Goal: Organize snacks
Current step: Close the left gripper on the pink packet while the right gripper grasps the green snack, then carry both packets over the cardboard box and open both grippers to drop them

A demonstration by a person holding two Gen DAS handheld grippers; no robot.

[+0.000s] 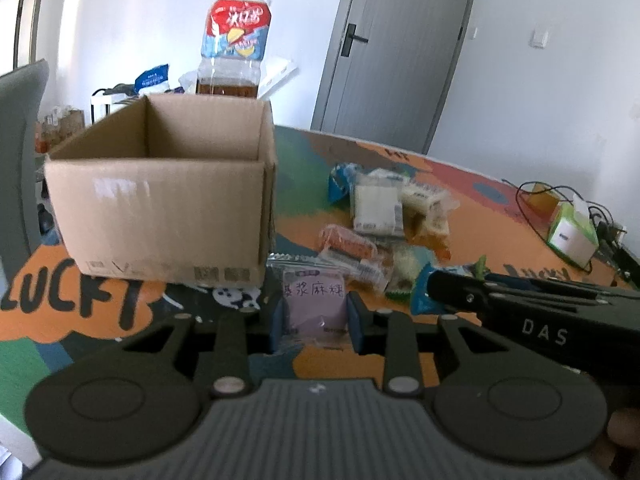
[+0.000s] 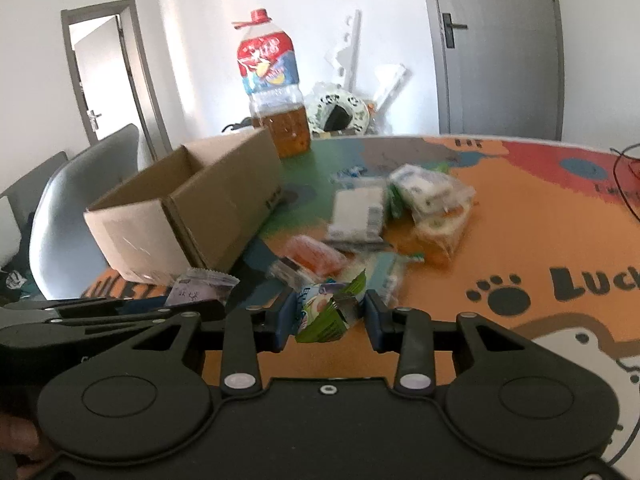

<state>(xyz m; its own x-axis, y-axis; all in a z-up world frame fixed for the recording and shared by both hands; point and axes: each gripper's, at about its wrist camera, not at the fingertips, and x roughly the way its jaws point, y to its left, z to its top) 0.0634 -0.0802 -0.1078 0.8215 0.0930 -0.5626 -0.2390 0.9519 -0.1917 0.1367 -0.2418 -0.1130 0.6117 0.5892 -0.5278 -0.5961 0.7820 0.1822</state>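
While the left hand-held gripper is clamped on a purple snack packet, the right hand-held gripper pinches a green snack packet. Beyond both, loose snacks litter the desk; ahead-left of them stands an open cardboard box, an oil bottle behind it.

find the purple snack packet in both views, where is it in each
Left wrist: purple snack packet at lower centre, between the left gripper's jaws.
Right wrist: lower left, beside the cardboard box's near corner.
Shared landmark: cardboard box.
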